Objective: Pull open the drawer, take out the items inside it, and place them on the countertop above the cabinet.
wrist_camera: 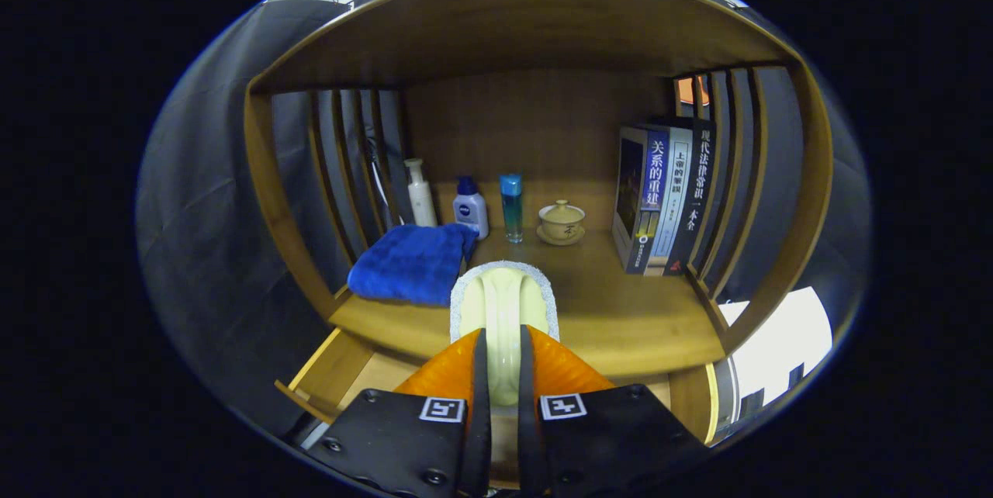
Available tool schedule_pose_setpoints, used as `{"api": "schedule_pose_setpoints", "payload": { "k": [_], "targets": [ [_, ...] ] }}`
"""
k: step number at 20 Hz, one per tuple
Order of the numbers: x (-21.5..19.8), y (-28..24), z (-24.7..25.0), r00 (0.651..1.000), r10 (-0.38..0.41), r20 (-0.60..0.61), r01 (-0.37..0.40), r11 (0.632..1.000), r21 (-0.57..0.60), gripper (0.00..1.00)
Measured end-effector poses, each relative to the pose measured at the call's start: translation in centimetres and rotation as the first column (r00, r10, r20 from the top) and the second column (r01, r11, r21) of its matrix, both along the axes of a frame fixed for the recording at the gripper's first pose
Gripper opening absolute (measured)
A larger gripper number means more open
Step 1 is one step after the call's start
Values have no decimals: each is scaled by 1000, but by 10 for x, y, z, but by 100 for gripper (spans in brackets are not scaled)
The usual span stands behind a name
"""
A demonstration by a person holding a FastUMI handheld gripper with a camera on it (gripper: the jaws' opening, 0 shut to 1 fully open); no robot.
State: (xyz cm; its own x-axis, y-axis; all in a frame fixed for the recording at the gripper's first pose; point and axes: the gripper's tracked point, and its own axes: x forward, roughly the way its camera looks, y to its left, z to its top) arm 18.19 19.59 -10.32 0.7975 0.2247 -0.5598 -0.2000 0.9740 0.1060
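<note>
Your jaws (503,343) are clamped on a pale brush (503,304), its handle pinched between both fingers and its bristled head sticking out ahead of them. The drawer (341,374) stands pulled open below you, and the brush hangs over the front lip of the tabletop (621,319) above it, so judging by this you are at the placing step.

Carry the brush further in before letting go. Right now most of its length looks to sit over the edge, and a release here could tip it back into the drawer. Aim for the bare wood just ahead, between the blue towel (411,261) beside your fingers and the books (659,195) standing well off on the other side. Keep short of the bottles (471,207) and the lidded cup (561,221) at the back. Lower until the head rests on the wood, then part the jaws and draw straight back. Whether anything else remains in the drawer can't be told from here.
</note>
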Motion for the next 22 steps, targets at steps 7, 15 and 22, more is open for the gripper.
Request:
{"api": "schedule_pose_setpoints", "payload": {
  "k": [7, 15, 22],
  "targets": [
    [62, 5, -75, 977, -52, -206, 41, 997, -60, 22],
    [103, 5, -101, 969, -104, -225, 100, 995, -30, 22],
    [89, 7, -92, 973, -82, -217, 91, 995, 35, 58]
  ]
}}
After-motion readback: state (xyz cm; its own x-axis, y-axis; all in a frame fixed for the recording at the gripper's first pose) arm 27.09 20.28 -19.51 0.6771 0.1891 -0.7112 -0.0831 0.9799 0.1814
